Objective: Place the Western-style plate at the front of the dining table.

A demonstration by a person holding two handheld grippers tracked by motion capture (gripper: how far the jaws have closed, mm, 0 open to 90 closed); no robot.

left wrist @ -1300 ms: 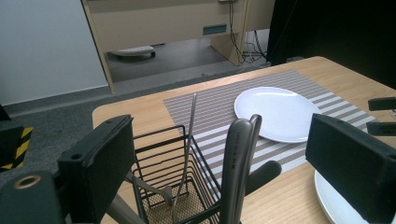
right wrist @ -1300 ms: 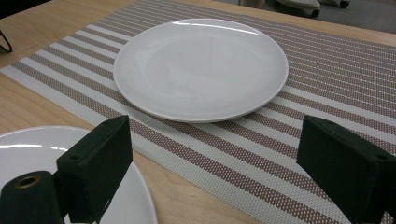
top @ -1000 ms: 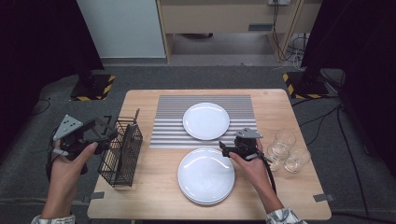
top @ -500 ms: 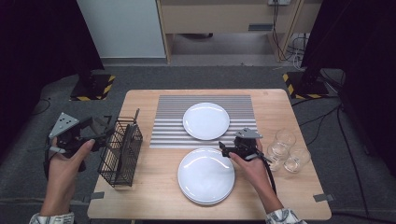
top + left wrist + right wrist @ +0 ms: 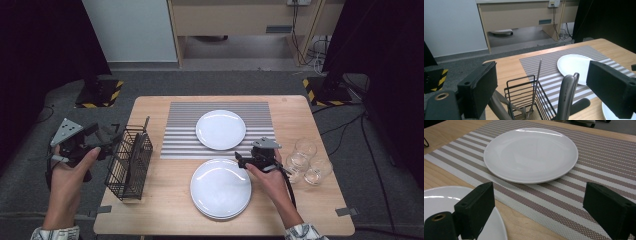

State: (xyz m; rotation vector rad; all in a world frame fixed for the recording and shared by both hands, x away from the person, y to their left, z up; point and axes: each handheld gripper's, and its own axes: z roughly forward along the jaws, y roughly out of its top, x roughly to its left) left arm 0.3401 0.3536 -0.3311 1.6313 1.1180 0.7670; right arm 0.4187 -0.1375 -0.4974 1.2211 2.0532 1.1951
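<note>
Wooden table [image 5: 165,205] — two plates [image 5: 220,129], three glasses [image 5: 305,148], one wire basket [image 5: 129,162].

In the left gripper view, the wire basket [image 5: 529,100] is cut off by the lower edge, so its base is not seen. The lower ends of the utensil handles [image 5: 566,97] standing in it are hidden likewise (their kind cannot be told). The near plate [image 5: 609,112] is cut by the lower right corner and partly covered by a jaw.

In the right gripper view, the near plate [image 5: 454,202] is cut off at the left and bottom, and the striped mat [image 5: 599,152] runs out at the right edge.

In the high view, the glasses [image 5: 306,160] are too small for their contents to be judged. Both forearms are cut off at the bottom edge.
</note>
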